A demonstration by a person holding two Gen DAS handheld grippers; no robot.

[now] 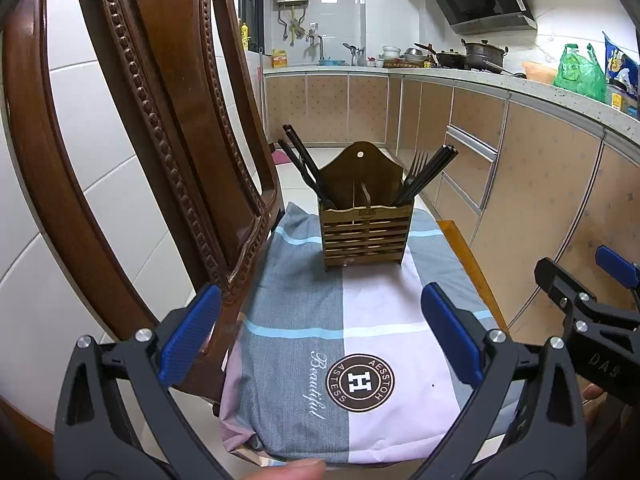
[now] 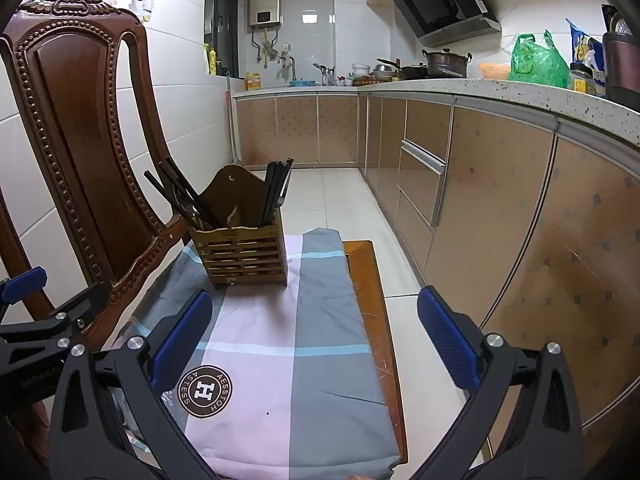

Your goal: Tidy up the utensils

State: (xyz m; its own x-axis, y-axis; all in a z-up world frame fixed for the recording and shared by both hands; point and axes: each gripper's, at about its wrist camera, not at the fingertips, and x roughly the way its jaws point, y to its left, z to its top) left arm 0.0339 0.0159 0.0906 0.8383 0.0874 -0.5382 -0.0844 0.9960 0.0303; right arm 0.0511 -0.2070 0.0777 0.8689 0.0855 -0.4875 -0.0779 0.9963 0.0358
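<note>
1. Your left tool [image 1: 320, 332] is spread wide, holding nothing, above the cloth [image 1: 352, 320].
2. Your right tool [image 2: 316, 336] is also wide and empty.
3. The holder [image 1: 362, 232] stands upright at the cloth's far end, beside the chair back [image 1: 160, 120].
4. Chopsticks [image 1: 298, 160] and a fork [image 1: 416, 168] lean inside the holder.

A home kitchen: tiled walls, range hood [image 2: 440, 0], pots [image 2: 446, 65] on the speckled countertop [image 2: 500, 96].

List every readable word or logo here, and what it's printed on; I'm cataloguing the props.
"Beautiful": cloth, script beside the badge.
"AESSTOH", "ASTESS", "H": round brown badge.
"DAS": right gripper body.
Plate on utensil holder: too small.
Left gripper lettering: blurred.
</note>
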